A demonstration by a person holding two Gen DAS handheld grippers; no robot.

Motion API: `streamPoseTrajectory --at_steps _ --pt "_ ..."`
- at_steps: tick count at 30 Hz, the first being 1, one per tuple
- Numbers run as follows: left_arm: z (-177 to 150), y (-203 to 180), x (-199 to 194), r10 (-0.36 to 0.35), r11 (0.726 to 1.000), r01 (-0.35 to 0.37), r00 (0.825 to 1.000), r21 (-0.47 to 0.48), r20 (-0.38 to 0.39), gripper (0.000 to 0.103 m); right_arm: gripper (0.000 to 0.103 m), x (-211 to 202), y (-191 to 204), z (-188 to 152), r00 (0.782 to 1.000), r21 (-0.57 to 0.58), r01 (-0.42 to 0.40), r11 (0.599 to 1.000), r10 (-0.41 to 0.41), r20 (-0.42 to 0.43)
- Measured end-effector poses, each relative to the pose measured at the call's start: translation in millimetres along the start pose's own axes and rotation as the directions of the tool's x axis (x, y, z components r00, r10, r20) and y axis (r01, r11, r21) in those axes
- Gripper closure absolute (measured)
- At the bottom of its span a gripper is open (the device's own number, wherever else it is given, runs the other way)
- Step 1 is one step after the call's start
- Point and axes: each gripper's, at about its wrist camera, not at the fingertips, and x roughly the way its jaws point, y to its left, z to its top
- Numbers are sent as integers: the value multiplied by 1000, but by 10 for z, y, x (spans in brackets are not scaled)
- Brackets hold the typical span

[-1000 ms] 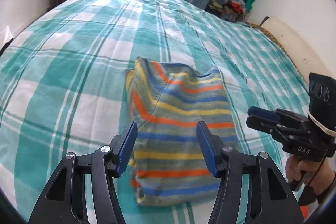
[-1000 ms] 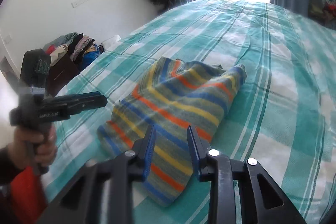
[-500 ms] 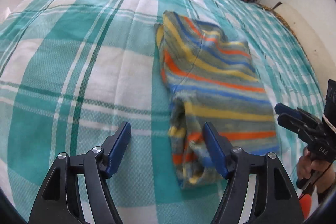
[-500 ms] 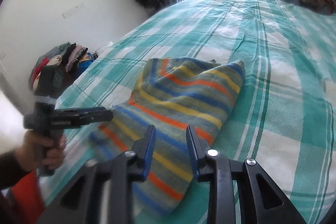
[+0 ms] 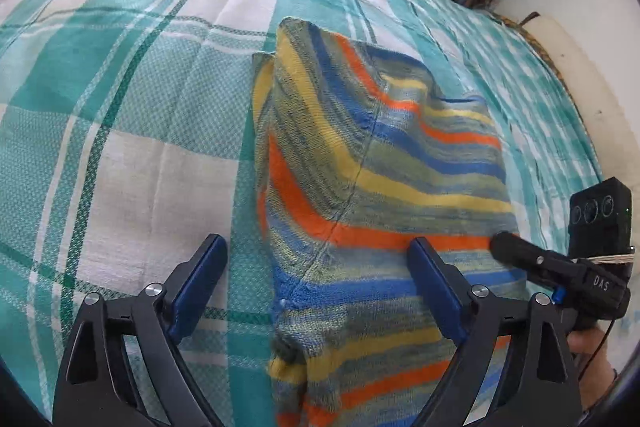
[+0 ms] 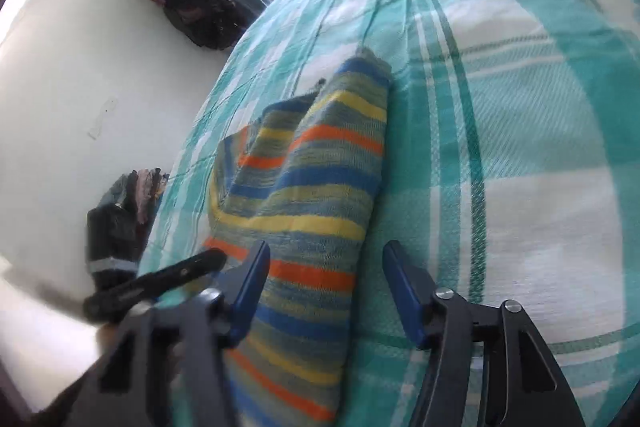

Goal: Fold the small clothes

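A striped garment (image 5: 380, 195) lies partly folded on the bed (image 5: 120, 147). Left tongs (image 5: 320, 275) and right tongs (image 6: 326, 275) gape wide, straddling its near edges, gripping nothing. Next: pinch those near corners, then fold away.

White letters "DAS" on the black right tongs (image 5: 504, 247) body.

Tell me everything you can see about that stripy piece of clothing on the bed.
The striped garment looks like a soft knit in orange, blue, yellow and grey-green bands, with a seam running across it. It lies folded and slightly rumpled on the teal-and-white checked bedspread. The left gripper and right gripper are both open around its near edges, gripping nothing.
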Motion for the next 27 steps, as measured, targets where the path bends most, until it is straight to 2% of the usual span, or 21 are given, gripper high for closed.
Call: streamPoseTrajectory --at_steps 1,2,3,4,6,10,12,14,16,17,18,19,20,21,22,23,24,25,27 --pt "-9 -59 9 -19 1000 20 1000 20 -17 65 62 155 32 -64 999 4 -45 999 45 -29" --pt "8 -71 -12 -33 999 33 999 8 -24 77 65 225 136 -122 1000 -46 5 999 -6 -20" --pt "48 -63 -65 -52 999 52 998 -14 -23 82 71 236 229 -135 998 -85 57 995 -57 0" --pt "90 -57 -155 -69 997 69 998 -28 -9 84 76 202 267 -118 999 -68 49 996 -48 15" --pt "174 -113 -395 -100 995 101 994 -11 40 84 78 37 381 -53 998 -50 12 999 -9 61" --pt "358 -327 -941 -132 991 126 983 50 127 84 78 -352 865 116 992 -161 -27 987 47 121" --pt "382 -389 -1117 -149 988 141 979 67 138 84 78 -549 1060 181 986 -198 -44 979 74 147" --pt "313 -367 -1094 -148 988 144 985 56 92 80 78 -671 1129 178 984 -194 -57 979 88 152" --pt "122 -251 -861 -72 997 72 997 28 18 60 73 -660 1026 74 991 -143 -37 989 55 122" --pt "-28 -193 -724 0 1000 1 1000 25 -26 60 68 -605 896 -16 995 -112 9 994 2 97" --pt "-237 -129 -649 82 996 -80 994 33 -68 64 56 -542 732 -120 995 -84 88 993 -83 62" --pt "-419 -93 -648 139 990 -136 987 48 -85 64 52 -508 573 -259 983 -65 185 981 -184 22" --pt "-604 -74 -729 159 986 -155 985 61 -68 62 51 -517 443 -397 963 -54 269 962 -270 -3" --pt "-768 -66 -848 174 983 -171 984 73 -41 50 51 -615 365 -555 950 -57 311 949 -312 -1" --pt "-910 -76 -977 203 976 -201 979 82 -11 33 49 -750 331 -696 946 -66 325 943 -324 20" --pt "-1029 -109 -1111 242 966 -244 970 89 27 25 47 -882 348 -817 936 -80 351 933 -349 41" --pt "-1128 -164 -1249 276 955 -282 959 96 68 14 37 -1008 411 -940 924 -96 381 919 -377 63" --pt "-1212 -236 -1370 298 946 -308 949 104 102 7 24 -1133 508 -1062 914 -112 405 907 -397 86" --pt "-1323 -397 -1550 346 923 -364 927 126 144 4 8 -1323 743 -1251 899 -141 433 890 -416 138"
